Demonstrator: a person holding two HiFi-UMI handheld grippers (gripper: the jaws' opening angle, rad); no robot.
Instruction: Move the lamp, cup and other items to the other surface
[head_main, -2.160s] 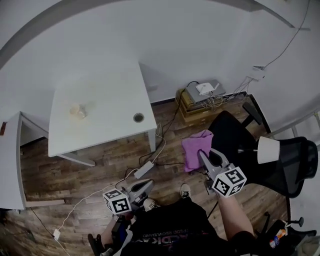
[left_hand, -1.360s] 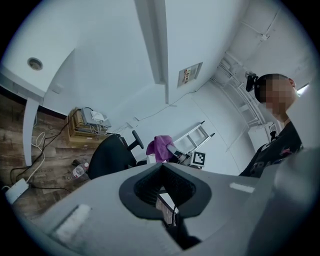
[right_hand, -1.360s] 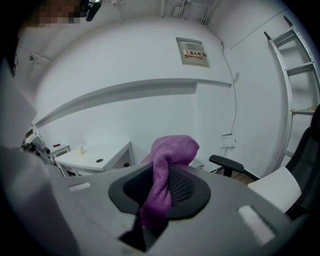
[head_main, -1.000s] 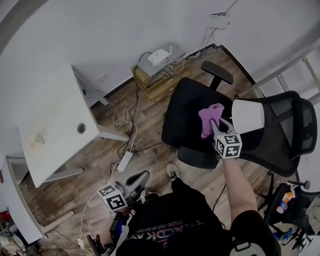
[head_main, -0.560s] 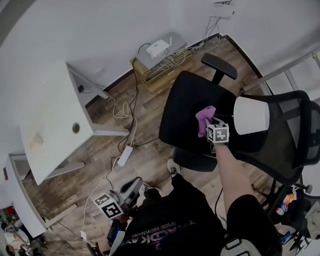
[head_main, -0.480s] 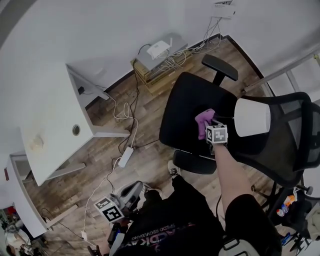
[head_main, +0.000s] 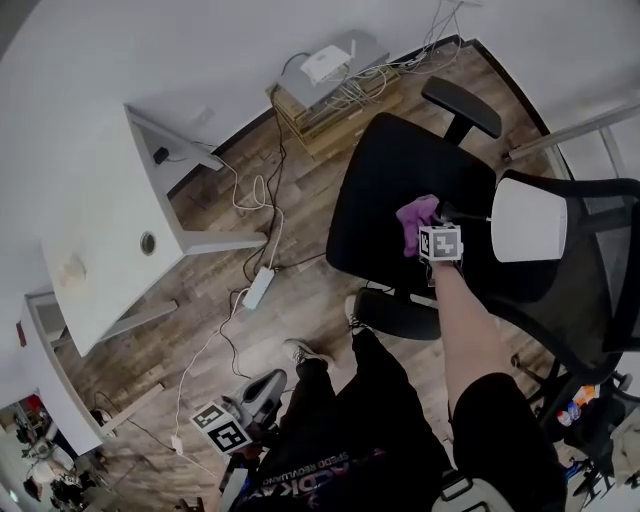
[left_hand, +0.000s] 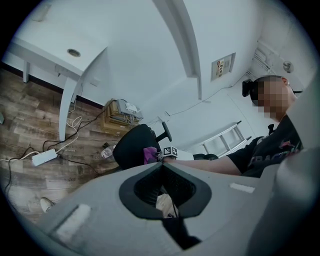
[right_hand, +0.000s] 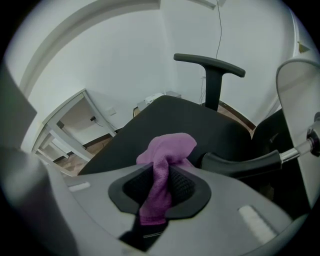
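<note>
Placement of the purple cloth (head_main: 417, 213) on the other surface is judged to be the step in hand. The cloth is pinched between the jaws of the right gripper (head_main: 428, 226), which are clamped on its middle fold; in the right gripper view a bunched end is seen standing up past the jaw tips and the other end trailing back between them. The gripper is held tilted downward over the black seat of the office chair (head_main: 385, 170), just beside the lamp (head_main: 528, 225), whose white shade is seen against the chair's backrest. Whether the cloth touches the seat cannot be told from any view.

Nothing is held by the left gripper (head_main: 270, 382): its jaws are seen brought together at the tips in the left gripper view, and it is kept low beside the person's leg, well apart from the chair.

For the next move, the cloth would need to be lowered until it is borne by the seat, clear of the lamp's base, and the right jaws parted so that it is dropped. A small pale item is left on the white desk (head_main: 100, 220); it is too small to be identified.
</note>
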